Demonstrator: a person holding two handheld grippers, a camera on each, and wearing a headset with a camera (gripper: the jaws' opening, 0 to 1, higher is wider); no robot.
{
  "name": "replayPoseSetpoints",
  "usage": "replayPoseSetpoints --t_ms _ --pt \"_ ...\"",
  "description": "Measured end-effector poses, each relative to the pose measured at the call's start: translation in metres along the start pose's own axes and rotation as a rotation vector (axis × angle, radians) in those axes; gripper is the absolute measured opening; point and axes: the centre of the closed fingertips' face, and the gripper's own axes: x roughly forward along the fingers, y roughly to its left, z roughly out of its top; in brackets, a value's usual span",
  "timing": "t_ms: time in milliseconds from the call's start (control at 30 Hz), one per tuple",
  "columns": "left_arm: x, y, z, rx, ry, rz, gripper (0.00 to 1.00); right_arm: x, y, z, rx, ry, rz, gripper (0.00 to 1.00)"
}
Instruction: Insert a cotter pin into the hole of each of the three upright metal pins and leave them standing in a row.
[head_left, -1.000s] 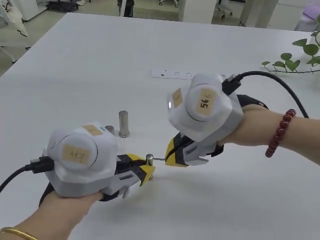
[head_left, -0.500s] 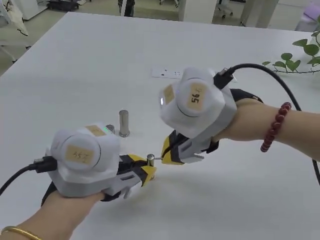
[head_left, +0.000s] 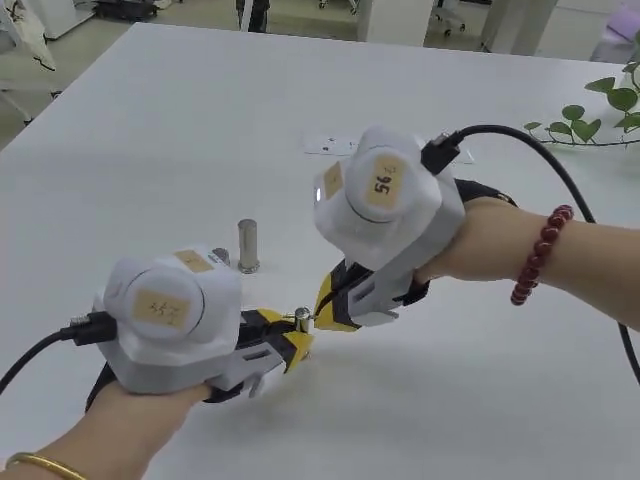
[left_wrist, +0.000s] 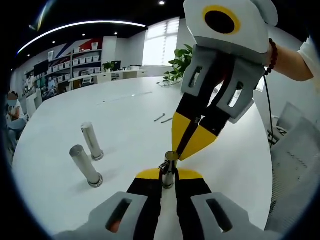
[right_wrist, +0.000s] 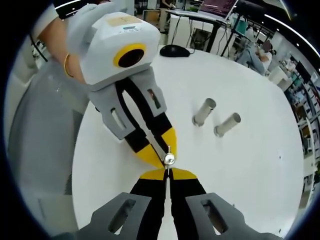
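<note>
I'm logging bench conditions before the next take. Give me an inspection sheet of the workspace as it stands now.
Surface: white table, plain.
Job's things: held metal pin upright; cotter pin at its hole, depth unclear; far standing pin and near standing pin upright, apart.
Clutter: power strip; thin metal pieces, too small to name.
Grippers: left gripper shut on the held metal pin; right gripper shut on the cotter pin.
Cables: right cable and left cable, black, away from the pins.
Surroundings: plant at the table edge; office shelves.

pins (left_wrist: 86, 164) shiny metal; tbl (head_left: 180, 120) smooth matt.
</note>
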Motion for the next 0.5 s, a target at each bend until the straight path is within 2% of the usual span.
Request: replayPoseSetpoints --t_ms 167,500 --pt "0.0001 0.0006 -0.0001 -0.037 -0.008 -0.004 0.08 0.0008 -0.0001 0.0018 0.022 -0.018 0.0 0.04" --pt "-0.0004 -0.0002 -0.0006 -0.039 -0.008 0.0 0.08 -0.0031 0.001 -0.0015 0.061 -0.048 0.004 0.08"
